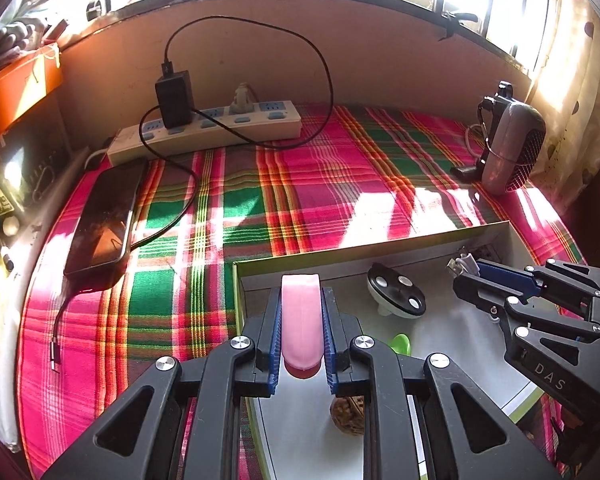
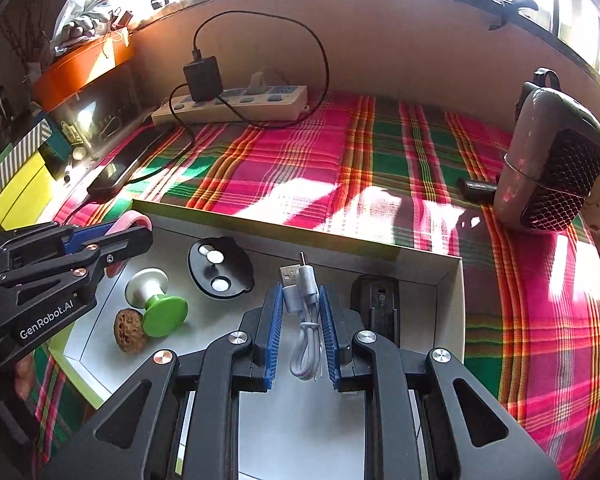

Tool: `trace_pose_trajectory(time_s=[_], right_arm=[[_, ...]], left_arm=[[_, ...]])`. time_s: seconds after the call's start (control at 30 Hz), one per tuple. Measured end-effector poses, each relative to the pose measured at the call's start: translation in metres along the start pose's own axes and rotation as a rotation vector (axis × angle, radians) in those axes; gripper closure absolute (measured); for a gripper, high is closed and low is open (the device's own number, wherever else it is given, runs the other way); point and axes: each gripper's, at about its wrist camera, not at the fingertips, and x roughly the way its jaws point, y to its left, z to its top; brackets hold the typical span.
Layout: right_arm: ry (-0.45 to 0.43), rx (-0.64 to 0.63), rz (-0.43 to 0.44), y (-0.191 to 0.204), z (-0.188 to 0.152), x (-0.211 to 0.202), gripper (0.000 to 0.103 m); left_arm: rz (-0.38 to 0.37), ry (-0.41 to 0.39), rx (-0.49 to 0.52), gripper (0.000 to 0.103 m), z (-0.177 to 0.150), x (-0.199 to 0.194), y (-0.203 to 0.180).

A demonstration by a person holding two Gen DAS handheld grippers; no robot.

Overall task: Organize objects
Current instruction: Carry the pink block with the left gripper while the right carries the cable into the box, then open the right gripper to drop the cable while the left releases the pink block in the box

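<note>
left gripper: clamped on the pink roll — best lowered flat into the box
right gripper: closed round the grey cable — best set down near-right, coil kept tucked

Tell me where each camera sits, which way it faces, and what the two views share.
Left wrist: on the left tongs, looking along them over the box's left end; they clamp a pink object; right tongs show.
Right wrist: on the right tongs, over the box's right part; they flank a grey cable; left tongs show.
Shared: box, walnut, power strip.
</note>
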Motion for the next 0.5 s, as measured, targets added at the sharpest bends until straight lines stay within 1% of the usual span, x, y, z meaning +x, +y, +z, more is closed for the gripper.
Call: trace_pose_trajectory(time_s=[0.5], right_arm=[[0.03, -0.014, -0.004, 0.001, 0.002, 0.016, 0.083]], left_arm=[[0.01, 0.029, 0.021, 0.087, 0.001, 0.017, -0.003]])
